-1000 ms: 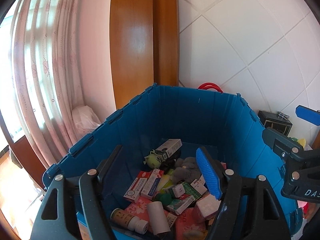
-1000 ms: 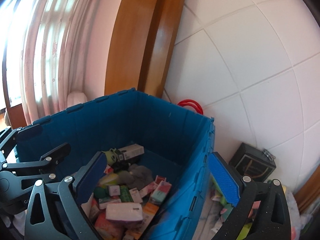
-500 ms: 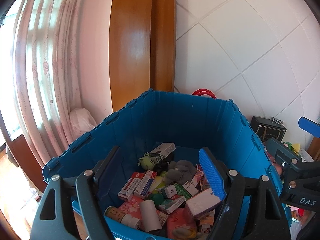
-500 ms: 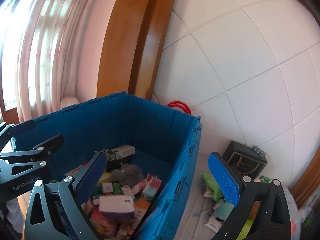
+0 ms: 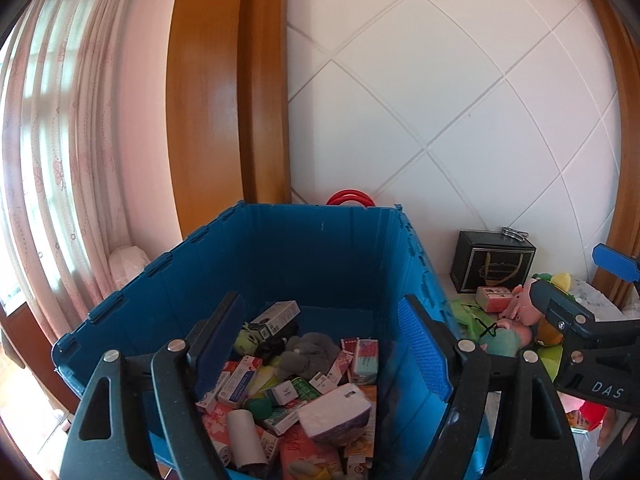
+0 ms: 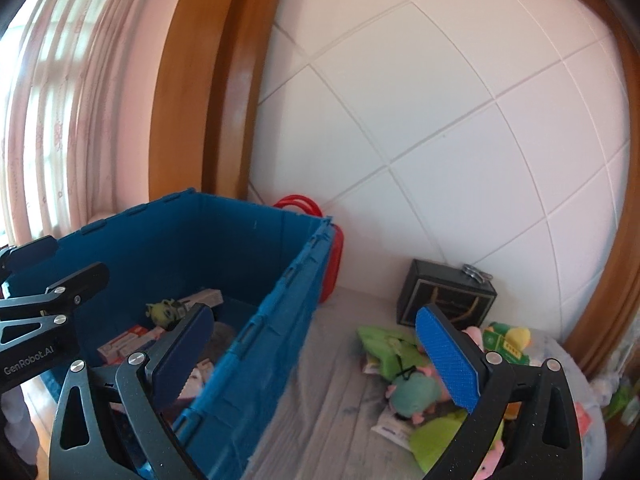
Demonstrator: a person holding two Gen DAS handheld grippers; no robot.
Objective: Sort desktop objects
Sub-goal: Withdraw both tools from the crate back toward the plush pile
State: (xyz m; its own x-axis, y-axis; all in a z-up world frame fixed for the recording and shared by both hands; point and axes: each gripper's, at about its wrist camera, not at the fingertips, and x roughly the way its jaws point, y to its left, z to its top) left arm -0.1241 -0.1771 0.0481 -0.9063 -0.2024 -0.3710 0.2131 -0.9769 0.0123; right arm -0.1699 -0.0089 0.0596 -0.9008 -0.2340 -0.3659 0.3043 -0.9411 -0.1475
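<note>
Both of my grippers have swung rightward since a second ago, so the blue crate (image 5: 320, 264) now sits left of centre in the right wrist view and the cluttered tabletop (image 6: 320, 380) beside it has come into sight; my left gripper (image 5: 324, 344) hangs over the crate with its jaws wide and nothing between the pads; my right gripper (image 6: 320, 364) is just as wide and empty, straddling the crate's right wall, one finger over the inside and the other over the table.

Inside the crate the white tissue pack (image 5: 334, 412) lies on top of the heap near the front, its long axis running left to right and tilted a little upward at the right end; a white roll (image 5: 246, 436) lies beside it, pointing roughly toward me; a black-and-white carton (image 5: 276, 316) at the back lies slanted, its far end toward the right; a grey soft toy (image 5: 308, 350) is slumped in the middle.

On the table, a teal plush (image 6: 414, 392) and a pink plush (image 5: 516, 306) lie among green packets, near a black box (image 6: 444, 300) against the wall.

My own fingers cover the crate's front corners; the lower heap is cut off by the frame edge; most labels are too small to read; a red handle (image 5: 350, 198) shows only partly behind the crate.
</note>
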